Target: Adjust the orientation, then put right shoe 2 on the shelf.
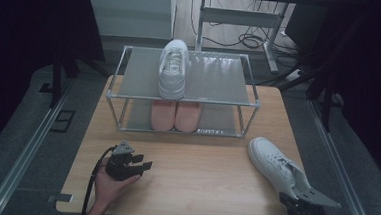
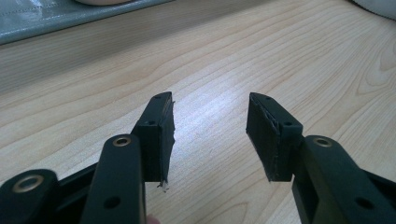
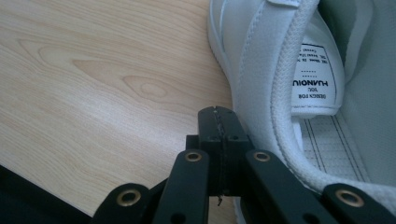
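White sneaker (image 1: 275, 165) near table's (image 1: 193, 188) right edge — right fingers (image 3: 219, 135) together beside it, left fingers (image 2: 161, 130) apart over bare wood.

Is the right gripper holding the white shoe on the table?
No, the right gripper has its jaws shut on nothing, beside the white shoe.

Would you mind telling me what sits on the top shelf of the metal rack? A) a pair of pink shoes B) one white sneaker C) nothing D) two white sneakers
B: a single white sneaker rests on the top shelf of the rack, while the pink shoes sit on the lower shelf.
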